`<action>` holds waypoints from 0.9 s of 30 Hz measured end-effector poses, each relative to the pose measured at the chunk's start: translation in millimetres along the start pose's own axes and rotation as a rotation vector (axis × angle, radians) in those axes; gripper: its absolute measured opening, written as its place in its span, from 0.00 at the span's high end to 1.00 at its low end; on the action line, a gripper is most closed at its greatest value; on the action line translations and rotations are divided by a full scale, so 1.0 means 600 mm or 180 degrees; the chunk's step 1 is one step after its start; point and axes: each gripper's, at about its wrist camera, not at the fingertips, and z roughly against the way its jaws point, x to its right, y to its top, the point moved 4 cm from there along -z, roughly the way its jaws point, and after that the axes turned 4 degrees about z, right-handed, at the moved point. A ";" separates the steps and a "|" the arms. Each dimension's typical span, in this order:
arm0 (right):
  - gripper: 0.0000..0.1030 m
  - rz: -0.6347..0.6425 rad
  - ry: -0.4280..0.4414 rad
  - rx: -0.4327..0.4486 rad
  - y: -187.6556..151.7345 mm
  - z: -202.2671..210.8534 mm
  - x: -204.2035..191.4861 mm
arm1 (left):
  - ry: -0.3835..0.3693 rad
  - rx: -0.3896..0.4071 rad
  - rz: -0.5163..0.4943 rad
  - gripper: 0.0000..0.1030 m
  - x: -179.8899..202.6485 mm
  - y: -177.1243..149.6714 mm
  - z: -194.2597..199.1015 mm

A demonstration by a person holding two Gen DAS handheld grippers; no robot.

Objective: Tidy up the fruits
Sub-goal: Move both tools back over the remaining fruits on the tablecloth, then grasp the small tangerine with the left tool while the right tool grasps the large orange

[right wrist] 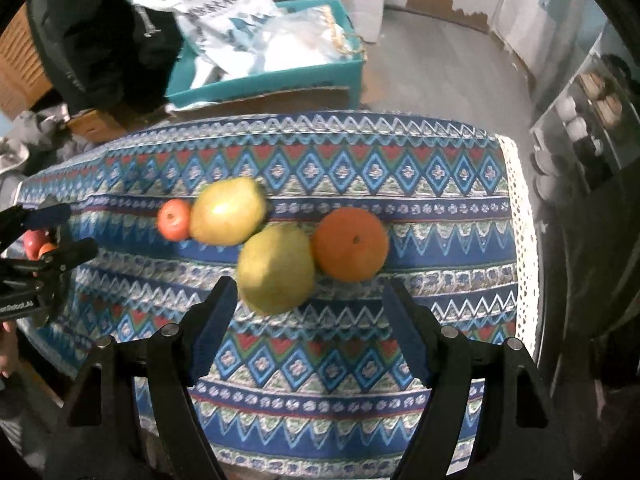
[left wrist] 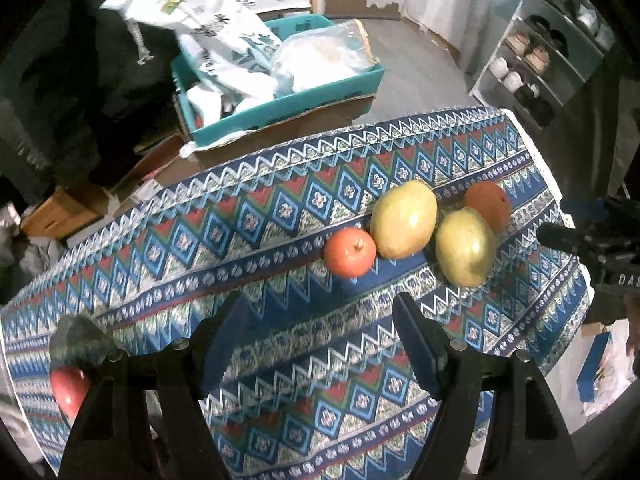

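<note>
Yellow-green, the near pear [right wrist: 276,270] is the landmark: the orange [right wrist: 351,244] touches it on the right, a second pear [right wrist: 227,211] and a tomato [right wrist: 173,219] lie beyond it to the left, all loose on the worktop [right wrist: 320,360]. Both hand-held grippers, right [right wrist: 309,320] and left [left wrist: 320,330], stand apart and empty. Judged an approach: next, the right one must drop around that pear without nudging the orange. Bare cloth lies nearer than the pear; the lace edge past the orange is close.

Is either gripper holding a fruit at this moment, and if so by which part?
Nothing is held. The left gripper and right gripper both stand open above the tablecloth, their pads touching no fruit.
</note>
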 end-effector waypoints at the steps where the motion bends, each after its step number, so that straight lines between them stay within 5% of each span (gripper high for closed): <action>1: 0.24 -0.0031 0.0002 -0.0029 0.005 -0.009 0.007 | 0.0005 -0.0017 -0.0038 0.26 0.003 0.005 -0.008; 16: 0.24 -0.0444 0.0053 -0.0303 0.035 -0.128 0.057 | -0.0048 -0.0272 -0.0289 0.21 0.025 0.021 -0.136; 27: 0.23 -0.0967 0.0397 -0.0436 0.027 -0.177 0.092 | -0.0204 -0.0267 -0.0251 0.21 0.014 0.037 -0.169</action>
